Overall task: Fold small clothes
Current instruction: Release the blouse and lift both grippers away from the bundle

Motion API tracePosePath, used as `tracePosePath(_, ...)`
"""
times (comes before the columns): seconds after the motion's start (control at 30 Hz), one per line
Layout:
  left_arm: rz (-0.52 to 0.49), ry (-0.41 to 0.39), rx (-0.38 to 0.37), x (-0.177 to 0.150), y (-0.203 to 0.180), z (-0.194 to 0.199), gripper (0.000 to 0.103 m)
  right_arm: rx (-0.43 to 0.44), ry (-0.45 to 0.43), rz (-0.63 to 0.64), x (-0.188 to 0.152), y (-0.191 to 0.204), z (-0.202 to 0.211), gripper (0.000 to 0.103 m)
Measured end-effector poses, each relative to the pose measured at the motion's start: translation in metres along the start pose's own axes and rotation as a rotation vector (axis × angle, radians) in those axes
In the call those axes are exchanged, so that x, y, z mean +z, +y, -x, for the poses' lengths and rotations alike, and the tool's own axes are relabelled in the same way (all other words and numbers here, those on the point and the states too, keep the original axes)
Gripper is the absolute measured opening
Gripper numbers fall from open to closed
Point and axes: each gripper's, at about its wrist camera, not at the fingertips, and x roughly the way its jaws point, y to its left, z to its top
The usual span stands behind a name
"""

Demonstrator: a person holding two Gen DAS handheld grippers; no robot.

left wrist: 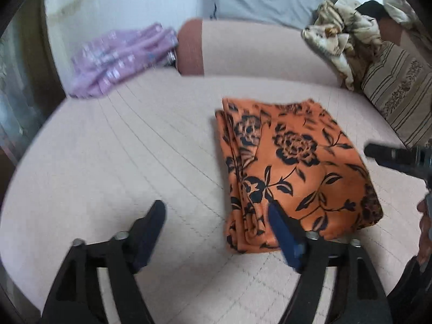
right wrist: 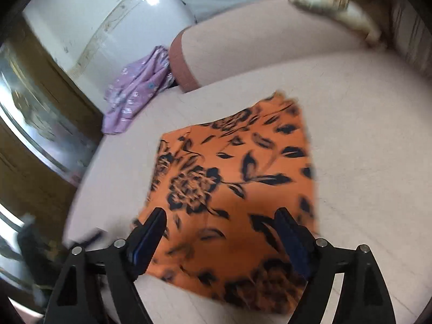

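Orange floral cloth (right wrist: 232,189) looks thin and floppy, probably slippery; I'd pinch the near corners — left gripper (left wrist: 216,216) and right gripper (right wrist: 221,222) both released, gripping nothing.

A home living room; pink sofa (left wrist: 135,148), striped cushion (left wrist: 399,94), crumpled blanket (left wrist: 340,43).

A striped cushion (left wrist: 399,94) lies near a blurred, perhaps crumpled, beige blanket (left wrist: 337,40).

Orange cloth (left wrist: 297,167) with black flowers; lilac garment (left wrist: 121,56).
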Motion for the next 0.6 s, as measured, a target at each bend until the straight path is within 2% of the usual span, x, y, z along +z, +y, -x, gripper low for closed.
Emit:
tracePosePath(0.03, -0.001, -0.017, 0.012, -0.002, -0.001, 0.012, 0.088, -0.039, -0.01, 0.022, -0.007, 0.004, 0.009, 0.086)
tracePosePath(0.1, -0.007, -0.044, 0.023, -0.005, -0.004, 0.028, 0.09, -0.11, -0.009, 0.046, -0.023, 0.005, 0.021, 0.095)
tracePosePath(0.2, -0.015, -0.056, 0.058, -0.006, -0.015, 0.045, 0.096, -0.216, 0.032, 0.073, -0.053, 0.005, 0.035, 0.097)
tracePosePath(0.37, -0.035, -0.074, 0.054, -0.007, -0.032, 0.067, 0.096, -0.279, 0.027, 0.118, -0.083, 0.007, 0.057, 0.099)
tracePosePath(0.6, -0.025, -0.083, 0.012, 0.001, -0.042, 0.085, 0.097, -0.315, -0.024, 0.179, -0.081, 0.025, 0.079, 0.1)
